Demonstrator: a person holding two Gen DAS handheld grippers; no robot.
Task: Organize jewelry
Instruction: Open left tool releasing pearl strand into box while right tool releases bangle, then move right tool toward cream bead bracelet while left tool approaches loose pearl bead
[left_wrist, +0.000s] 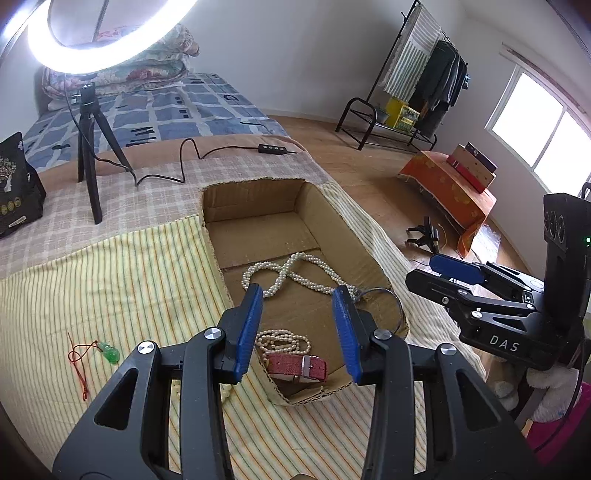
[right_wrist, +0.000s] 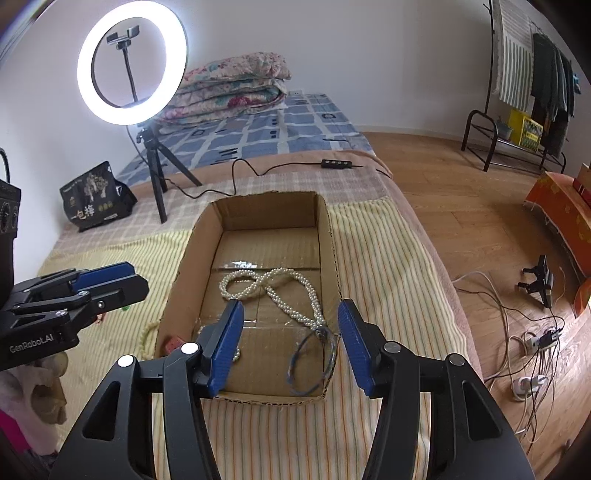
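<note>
A bed (right_wrist: 399, 229) carries everything, covered near the front by a yellow striped cloth (left_wrist: 110, 280) and further back by a pale checked blanket (left_wrist: 155, 192). An open cardboard box (right_wrist: 207, 236) sits on the striped cloth. To its left on the cloth lie a green pendant on a red cord (left_wrist: 109, 352) and a strand of cream beads (right_wrist: 147, 332) beside the box wall. On the checked blanket stand a ring light tripod (left_wrist: 90, 162) and a black printed bag (right_wrist: 96, 199), with a black cable and inline remote (right_wrist: 334, 163) trailing behind the box. Folded quilts (right_wrist: 236, 88) are stacked at the far end.

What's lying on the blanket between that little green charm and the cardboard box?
Nothing: in the left wrist view, only bare striped blanket lies between the green charm and the cardboard box.
</note>
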